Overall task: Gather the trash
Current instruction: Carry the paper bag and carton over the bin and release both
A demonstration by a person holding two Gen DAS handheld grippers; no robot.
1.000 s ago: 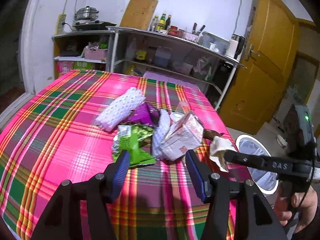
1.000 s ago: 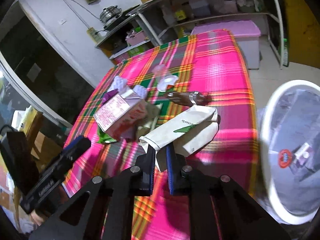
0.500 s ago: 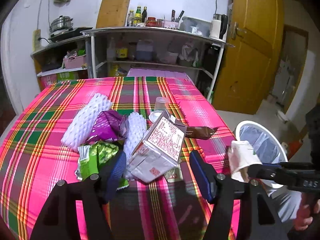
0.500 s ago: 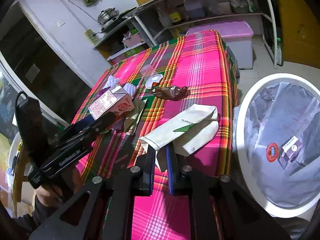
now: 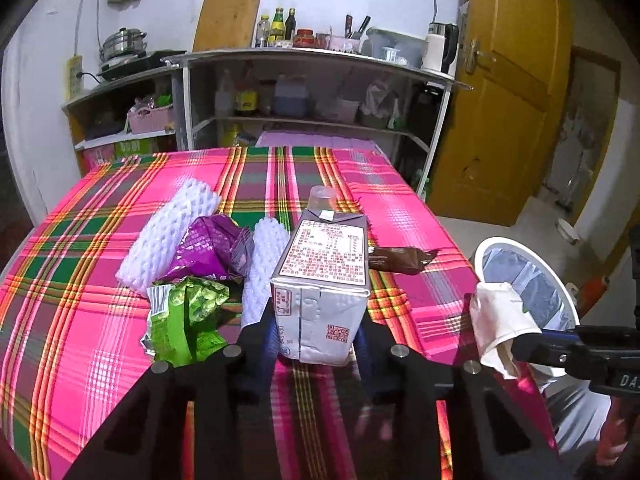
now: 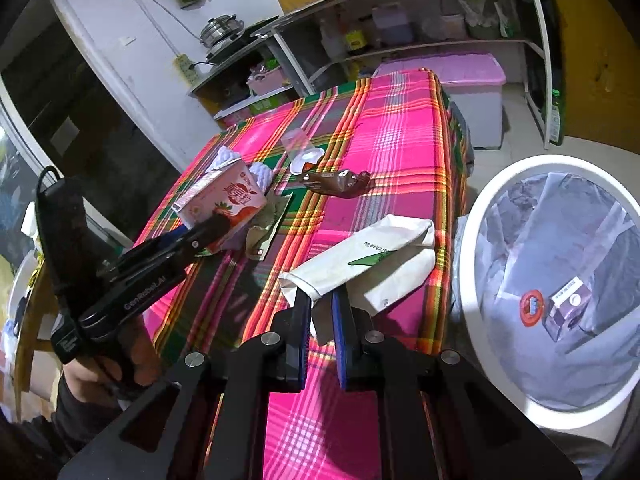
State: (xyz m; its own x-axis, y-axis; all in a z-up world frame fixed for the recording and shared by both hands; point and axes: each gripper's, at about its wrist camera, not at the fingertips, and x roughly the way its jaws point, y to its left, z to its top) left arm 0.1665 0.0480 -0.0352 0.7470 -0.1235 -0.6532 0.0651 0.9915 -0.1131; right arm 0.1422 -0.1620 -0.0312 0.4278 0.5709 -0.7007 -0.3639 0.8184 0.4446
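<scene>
A grey and white milk carton (image 5: pixel 324 280) lies on the pink plaid tablecloth (image 5: pixel 80 320). My left gripper (image 5: pixel 316 340) has its jaws closing, with both blue pads pressed against the carton's near end. The right wrist view shows the same carton (image 6: pixel 224 200) by its red strawberry face, with the left gripper (image 6: pixel 208 228) on it. My right gripper (image 6: pixel 320 308) is shut on a flattened white paper cup (image 6: pixel 368 256) and holds it above the table's right edge. Just right of that stands a white bin (image 6: pixel 472 240) with a grey liner. The cup (image 5: pixel 500 320) also shows in the left wrist view.
Left of the carton lie a green snack bag (image 5: pixel 184 320), a purple wrapper (image 5: pixel 208 244) and two white foam nets (image 5: pixel 168 236). A brown wrapper (image 5: pixel 400 260) and a clear plastic cup (image 5: pixel 320 196) sit behind it. Metal shelves (image 5: pixel 312 60) stand beyond the table, with a yellow door (image 5: pixel 508 100) to their right.
My left gripper came forward around the carton and its wide jaws closed onto it. My right gripper carried the paper cup rightward toward the bin.
</scene>
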